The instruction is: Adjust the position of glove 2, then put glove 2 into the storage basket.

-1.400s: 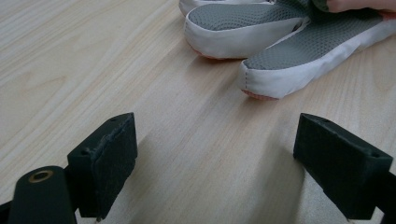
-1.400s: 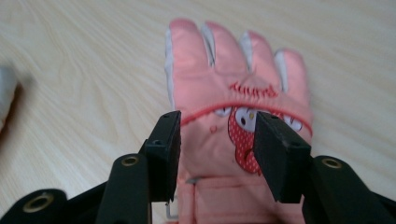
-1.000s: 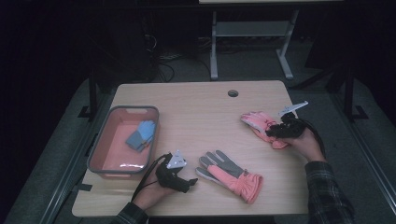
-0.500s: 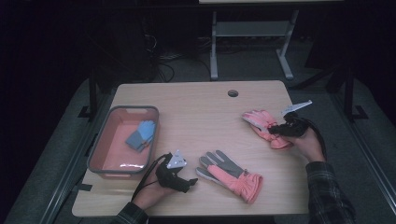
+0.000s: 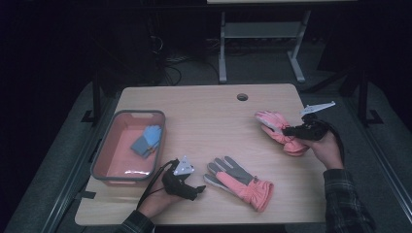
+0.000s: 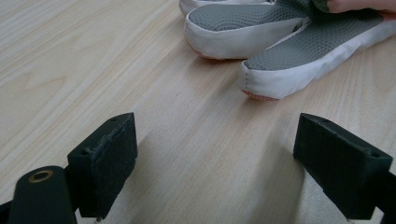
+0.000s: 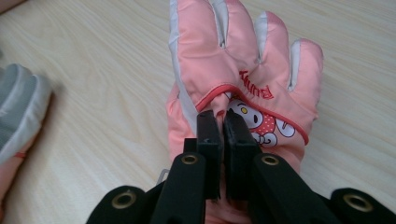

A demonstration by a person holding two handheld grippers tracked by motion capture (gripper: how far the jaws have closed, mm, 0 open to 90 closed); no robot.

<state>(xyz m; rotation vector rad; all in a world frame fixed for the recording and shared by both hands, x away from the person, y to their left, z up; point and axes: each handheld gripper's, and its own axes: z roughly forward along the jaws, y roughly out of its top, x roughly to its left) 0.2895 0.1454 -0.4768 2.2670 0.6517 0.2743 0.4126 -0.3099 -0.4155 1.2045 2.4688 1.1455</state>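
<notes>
A pink glove (image 5: 272, 124) with a cartoon print (image 7: 243, 56) hangs tilted at the table's right side. My right gripper (image 5: 287, 131) is shut on the fabric of its back (image 7: 222, 119). A second pink glove (image 5: 238, 182) lies palm up near the front edge, its palm grey. Its white-edged grey fingertips (image 6: 261, 23) lie just ahead of my left gripper (image 5: 198, 190). In the left gripper view that gripper (image 6: 224, 163) rests low over the wood with its jaws wide open and nothing between them.
A red bin (image 5: 104, 150) stands at the table's left with a blue glove (image 5: 145, 141) inside. The wooden table (image 5: 204, 116) has a cable hole (image 5: 242, 97) near its far edge. A metal table frame (image 5: 262, 43) stands on the floor behind.
My right gripper has closed on the printed pink glove and risen a little, lifting it. The left gripper and the other glove have stayed where they were.
</notes>
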